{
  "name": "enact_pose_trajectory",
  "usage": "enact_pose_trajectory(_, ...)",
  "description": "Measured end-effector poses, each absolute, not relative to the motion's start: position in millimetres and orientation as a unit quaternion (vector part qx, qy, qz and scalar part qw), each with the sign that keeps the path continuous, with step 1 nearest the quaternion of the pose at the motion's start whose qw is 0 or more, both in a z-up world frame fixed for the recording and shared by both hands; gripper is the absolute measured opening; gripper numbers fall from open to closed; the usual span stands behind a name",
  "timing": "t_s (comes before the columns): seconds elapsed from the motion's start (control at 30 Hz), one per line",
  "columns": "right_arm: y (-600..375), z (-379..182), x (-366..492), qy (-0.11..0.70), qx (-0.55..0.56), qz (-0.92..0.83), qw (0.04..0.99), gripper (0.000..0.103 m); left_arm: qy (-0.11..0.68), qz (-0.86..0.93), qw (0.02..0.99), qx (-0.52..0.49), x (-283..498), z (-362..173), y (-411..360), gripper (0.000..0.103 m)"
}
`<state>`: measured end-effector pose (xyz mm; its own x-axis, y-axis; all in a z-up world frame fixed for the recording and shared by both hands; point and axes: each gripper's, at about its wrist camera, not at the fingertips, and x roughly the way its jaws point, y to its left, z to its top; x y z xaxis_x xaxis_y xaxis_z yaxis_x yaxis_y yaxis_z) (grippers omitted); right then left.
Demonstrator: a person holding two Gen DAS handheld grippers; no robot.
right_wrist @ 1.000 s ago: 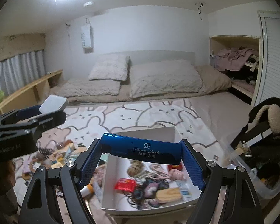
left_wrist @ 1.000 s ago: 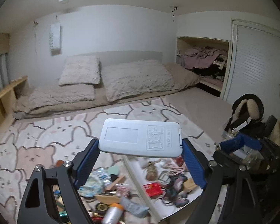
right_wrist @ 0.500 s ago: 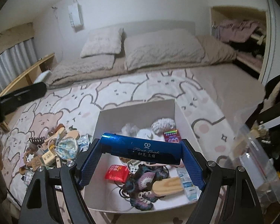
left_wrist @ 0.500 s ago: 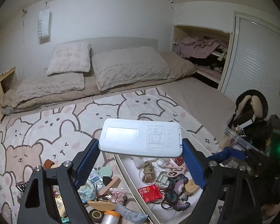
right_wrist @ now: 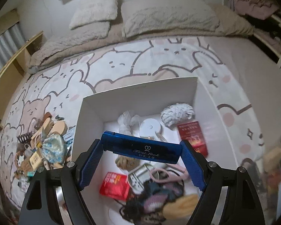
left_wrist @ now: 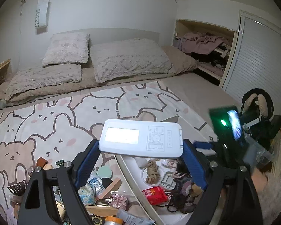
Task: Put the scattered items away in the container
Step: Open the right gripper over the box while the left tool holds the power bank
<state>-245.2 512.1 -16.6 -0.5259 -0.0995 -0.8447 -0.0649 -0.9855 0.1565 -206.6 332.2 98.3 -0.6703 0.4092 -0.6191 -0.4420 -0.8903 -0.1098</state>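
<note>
- Two grippers, each clenched on something: your left gripper (left_wrist: 140, 154) clamps a flat white plastic slab (left_wrist: 141, 137) by its short ends, and your right gripper (right_wrist: 141, 158) pinches a glossy dark-blue bar (right_wrist: 140, 148) lengthwise between its ribbed blue pads.
- Your white slab is a rounded rectangle, smooth and matte, with a bright rectangular panel on its left half and embossed line markings on its right half. It sits level, above the near-left rim of the white box (right_wrist: 140, 91).
- Your blue bar is long, narrow and shiny, with small pale lettering and a heart-like emblem on its face; it tilts slightly, left end higher, directly over the inside of the white box.
- That box is square, smooth-walled card or plastic, open-topped, resting on a soft cartoon-animal blanket (right_wrist: 121, 63).
- Inside the box you have a red crinkly packet (right_wrist: 115, 185) near the front, a red card (right_wrist: 192, 137) toward the right wall, a white disc (right_wrist: 149, 127) and a woolly grey-white bundle (right_wrist: 176, 113) toward the back wall, and a knotted tan cord (left_wrist: 152, 170).
- Left of the box lies the scattered pile (right_wrist: 45, 146): wooden pieces, a blue-patterned fabric pouch (right_wrist: 53, 147), a black claw clip (right_wrist: 24, 137).
- Beyond the box, fluffy beige pillows (left_wrist: 129, 59) line the bed's head.
</note>
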Motion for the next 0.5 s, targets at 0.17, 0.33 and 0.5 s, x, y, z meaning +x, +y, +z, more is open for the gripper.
enact_pose_trajectory(0.17,520.7,-38.5,-275.1,-0.116,0.507,-0.854,-0.013,0.083,0.017,0.913,0.234,-0.333,-213.0,93.8,326.7,0.087)
enact_pose_trajectory(0.33,535.4,-63.3,-291.7,-0.175,0.527,-0.831,-0.029,0.084,0.012,0.911,0.241,-0.335,-216.4,90.0,330.2,0.087)
enact_pose_trajectory(0.5,560.0,-80.1,-291.2,-0.243,0.531,-0.810,-0.056,0.084,0.010,0.906,0.247,-0.345,-218.8,84.0,340.3,0.087)
